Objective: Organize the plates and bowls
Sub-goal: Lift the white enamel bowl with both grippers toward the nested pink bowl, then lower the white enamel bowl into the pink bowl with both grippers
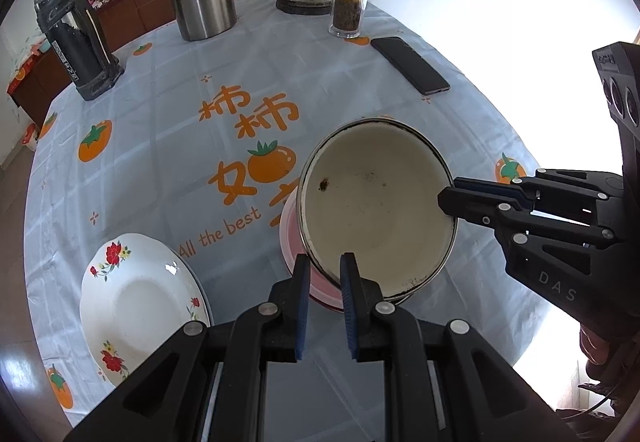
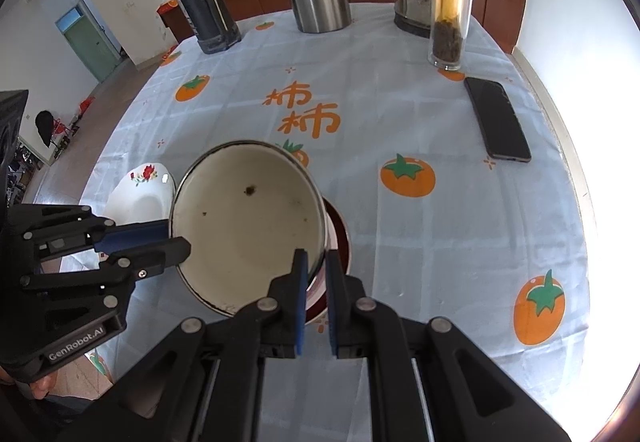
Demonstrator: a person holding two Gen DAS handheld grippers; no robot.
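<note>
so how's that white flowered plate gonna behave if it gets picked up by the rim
The flowered plate looks like glazed ceramic: stiff, but probably fragile if knocked. Its glossy highlights suggest a slippery rim, so a one-edge pinch may let it tilt or slide. It sits flat on the tablecloth, unlikely to roll.

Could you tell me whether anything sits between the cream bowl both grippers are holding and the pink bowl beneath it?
Nothing visible does. The cream bowl, gripped at its rim by the left gripper and right gripper, sits tilted directly over the pink bowl.

The cream enamel bowl [image 1: 376,209] sits in the pink bowl [image 1: 290,238]; the floral white plate [image 1: 136,302] lies left, the black phone [image 1: 410,65] behind right.
</note>
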